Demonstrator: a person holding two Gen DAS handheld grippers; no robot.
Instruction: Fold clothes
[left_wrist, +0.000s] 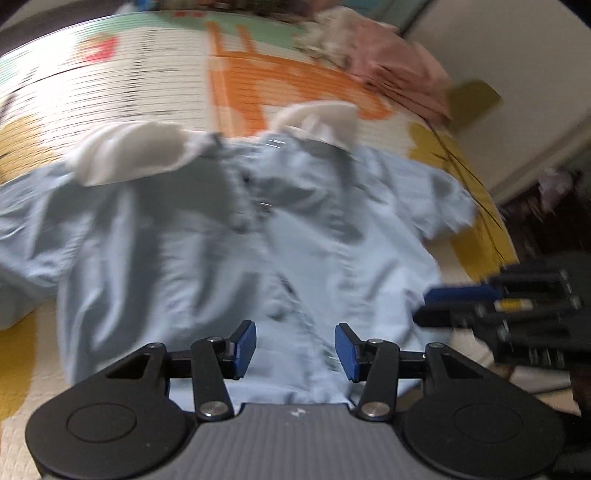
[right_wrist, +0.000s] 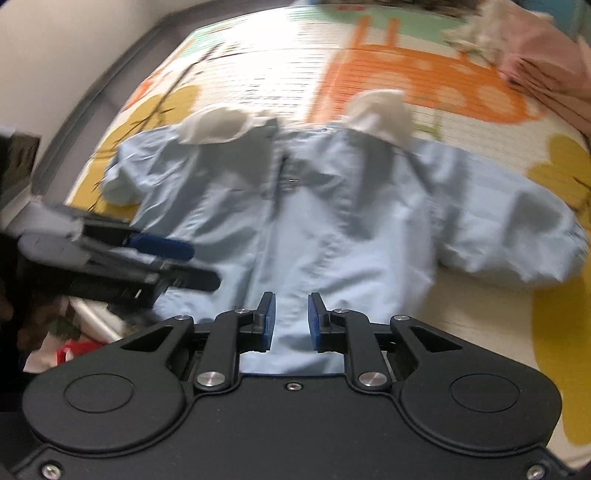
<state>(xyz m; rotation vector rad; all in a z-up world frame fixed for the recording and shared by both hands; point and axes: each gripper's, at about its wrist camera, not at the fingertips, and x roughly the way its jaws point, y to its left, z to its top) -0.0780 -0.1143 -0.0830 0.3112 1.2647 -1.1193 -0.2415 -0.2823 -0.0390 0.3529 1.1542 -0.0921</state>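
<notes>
Left gripper (left_wrist: 295, 350) jaws spread, nothing between the blue pads, hovering over the hem end of the light blue shirt (left_wrist: 229, 236). Right gripper (right_wrist: 291, 320) jaws parted with a narrower gap, pads not pinching anything, also above the hem.

Shirt lies face up and spread flat on a quilted bed cover (right_wrist: 258, 74), well inside its edges. Long axis runs from the hem by the grippers away to the white collar (right_wrist: 221, 123) at the far end; short sleeves out to both sides, button placket down the middle. Fabric is thin, woven and wrinkled.

Cover is cream, ribbed with stitched lines, printed with an orange animal shape (left_wrist: 295, 81) and yellow patches. A pile of pink clothes (right_wrist: 550, 59) sits at the far corner. Grey bed edge and plain cream wall (right_wrist: 55, 48) beyond. Both views are motion-blurred.
</notes>
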